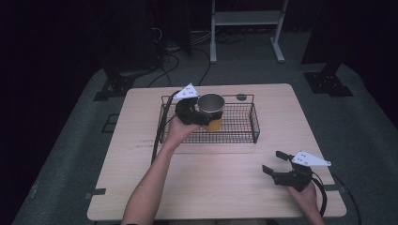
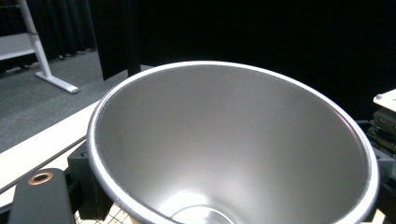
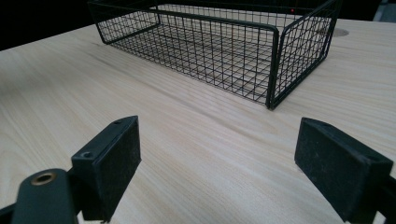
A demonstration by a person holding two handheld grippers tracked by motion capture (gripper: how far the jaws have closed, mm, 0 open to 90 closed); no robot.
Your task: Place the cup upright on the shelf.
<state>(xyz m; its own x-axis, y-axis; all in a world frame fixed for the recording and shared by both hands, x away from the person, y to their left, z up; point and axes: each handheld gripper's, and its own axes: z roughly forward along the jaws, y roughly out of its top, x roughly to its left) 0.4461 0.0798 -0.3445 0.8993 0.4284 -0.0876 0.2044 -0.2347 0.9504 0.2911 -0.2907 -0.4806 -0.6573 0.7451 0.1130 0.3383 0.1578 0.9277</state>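
The left gripper [image 1: 199,111] holds a metal cup [image 1: 210,103] over the left part of the wire basket [image 1: 254,123], its fingers pinching the cup near the rim, by the look of it. In the left gripper view the cup's open mouth [image 2: 233,144] sits tight against the camera. The cup has an orange base, and whether it touches the basket floor is hard to tell. Released too high, it could tip on the wire mesh. The right gripper [image 1: 278,162] rests on the surface [image 1: 211,183], well apart, fingers [image 3: 109,161] spread wide and holding nothing.
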